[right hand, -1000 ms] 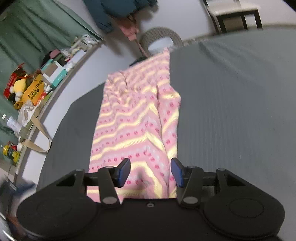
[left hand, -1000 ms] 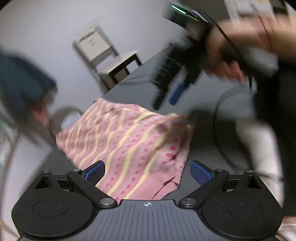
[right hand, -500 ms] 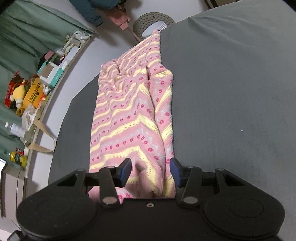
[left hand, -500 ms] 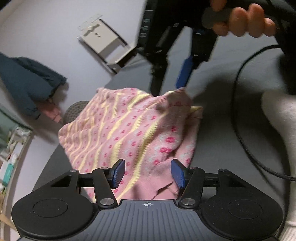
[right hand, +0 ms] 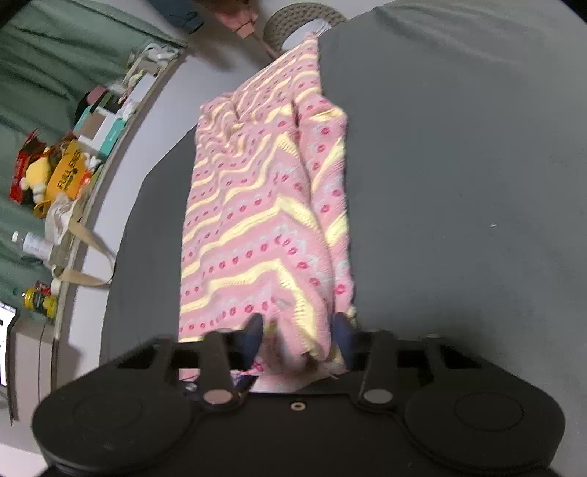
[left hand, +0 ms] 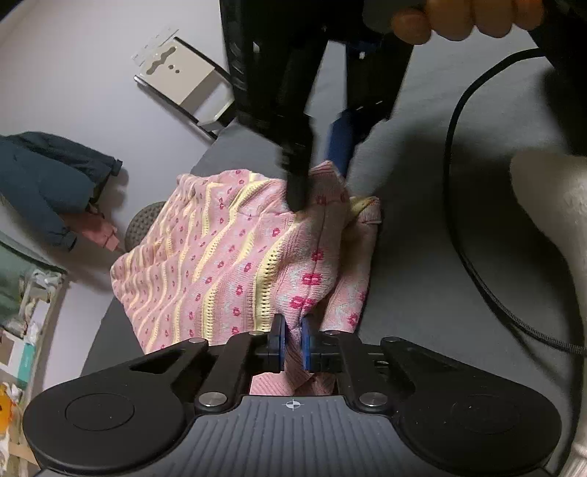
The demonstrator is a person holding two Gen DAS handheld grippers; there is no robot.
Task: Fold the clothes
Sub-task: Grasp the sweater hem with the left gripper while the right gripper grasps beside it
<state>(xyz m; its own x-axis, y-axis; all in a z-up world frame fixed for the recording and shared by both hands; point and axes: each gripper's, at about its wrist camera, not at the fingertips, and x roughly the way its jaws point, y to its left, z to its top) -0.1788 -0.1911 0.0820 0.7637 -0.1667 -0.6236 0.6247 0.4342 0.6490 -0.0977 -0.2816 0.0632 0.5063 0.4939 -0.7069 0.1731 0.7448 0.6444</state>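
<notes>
nearest in the left wrist view, the left gripper (left hand: pixel 292 343) has just been closing, and its blue pads now pinch a bunched fold at the near end of the pink sweater (left hand: pixel 234 257), with only that cloth between them. the knit rises in a ridge from the pads and spreads away to the left, pink with yellow zigzag bands and small red flowers. the sweater lies on a dark grey bed cover (left hand: pixel 422 257).

farther along the same ridge, the right gripper (left hand: pixel 319 172) comes down from above, gripped by a hand (left hand: pixel 455 22) at the top edge. one black finger presses on the cloth and a blue pad shows just behind the raised corner. a black cable (left hand: pixel 462 235) loops across the cover to the right, and a pale sleeve (left hand: pixel 550 235) fills the right edge. beyond the bed stand a white chair (left hand: pixel 183 77), a dark blue jacket (left hand: pixel 44 179) hung on the wall, and a round woven basket (left hand: pixel 143 224) on the floor.

in the right wrist view, that gripper's jaws have just been closing and stand narrow around a gathered hump of the sweater, which fills the gap; the picture is blurred here, so whether both pads press it i cannot tell. from there the sweater runs away in a long folded strip toward the far edge of the bed. a shelf (right hand: pixel 73 176) of boxes and bottles lines the left wall.
</notes>
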